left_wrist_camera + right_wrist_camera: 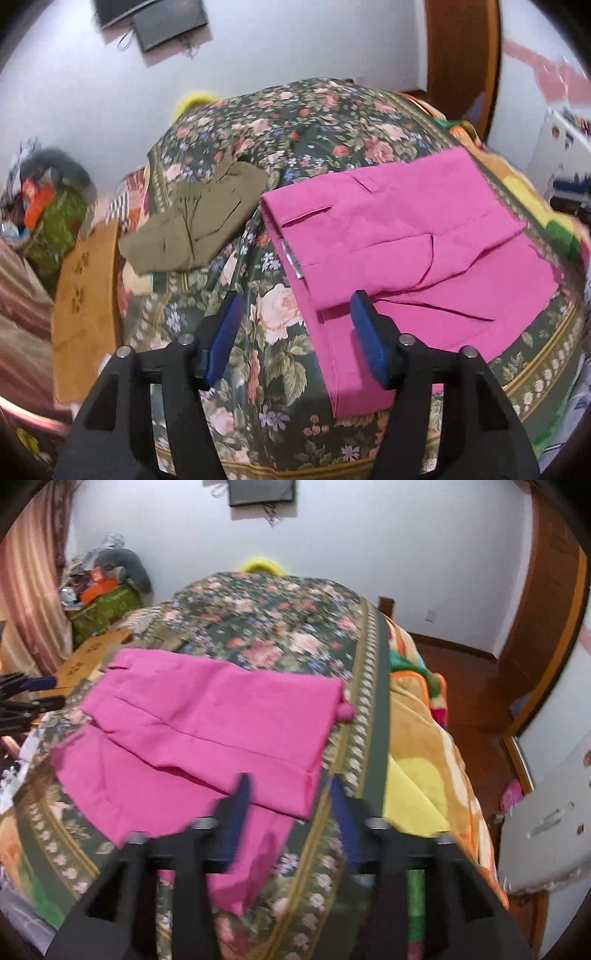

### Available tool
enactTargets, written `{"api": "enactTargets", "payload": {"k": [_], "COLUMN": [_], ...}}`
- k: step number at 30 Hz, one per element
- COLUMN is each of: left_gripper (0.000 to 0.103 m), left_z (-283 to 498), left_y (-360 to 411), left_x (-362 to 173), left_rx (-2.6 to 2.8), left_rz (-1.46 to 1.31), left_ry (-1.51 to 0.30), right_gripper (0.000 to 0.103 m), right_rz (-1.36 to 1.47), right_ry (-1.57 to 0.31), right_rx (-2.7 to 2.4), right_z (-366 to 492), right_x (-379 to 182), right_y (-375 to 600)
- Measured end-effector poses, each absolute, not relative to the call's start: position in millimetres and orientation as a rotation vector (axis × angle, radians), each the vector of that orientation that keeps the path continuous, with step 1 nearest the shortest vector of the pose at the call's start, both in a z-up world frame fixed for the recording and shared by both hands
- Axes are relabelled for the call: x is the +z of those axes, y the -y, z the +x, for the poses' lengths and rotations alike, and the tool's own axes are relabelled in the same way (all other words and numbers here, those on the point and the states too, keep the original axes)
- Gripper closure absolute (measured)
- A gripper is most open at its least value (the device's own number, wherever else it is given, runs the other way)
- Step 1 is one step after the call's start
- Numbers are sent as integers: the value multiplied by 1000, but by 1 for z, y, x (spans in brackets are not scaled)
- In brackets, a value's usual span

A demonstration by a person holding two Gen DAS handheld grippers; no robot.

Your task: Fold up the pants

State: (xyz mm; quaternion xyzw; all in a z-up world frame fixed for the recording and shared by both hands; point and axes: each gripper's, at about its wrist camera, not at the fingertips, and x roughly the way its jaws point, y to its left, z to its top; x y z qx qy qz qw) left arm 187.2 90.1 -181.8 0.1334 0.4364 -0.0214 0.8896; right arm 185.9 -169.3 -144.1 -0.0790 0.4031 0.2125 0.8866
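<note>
The pink pants (pixel 406 236) lie folded over at center right on the floral bedspread (pixel 273 325); at least 1 fold looks left. An olive garment (pixel 199 218) lies folded at center left. Left gripper (pixel 295 328) and right gripper (pixel 291 805) hang open, empty. White wall (pixel 258 48) behind.

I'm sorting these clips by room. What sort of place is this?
Most likely a home bedroom: a bed under a dark green floral bedspread, a dark screen mounted on the white wall, and a pink curtain.
</note>
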Motion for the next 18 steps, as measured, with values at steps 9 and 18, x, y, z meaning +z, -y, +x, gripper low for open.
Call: {"api": "enactTargets", "payload": {"k": [9, 18], "left_gripper": [34, 36], "left_z": [200, 221], "left_y": [-48, -35], "left_x": [-221, -232], "left_rx": [-80, -109], "left_rz": [560, 637], "left_ry": [-953, -943], "right_gripper": [47, 47], "right_rz": [-217, -386], "right_ry": [-946, -975], "right_rx": [576, 651], "right_z": [199, 207], "right_x": [-180, -208], "right_y": [125, 75]}}
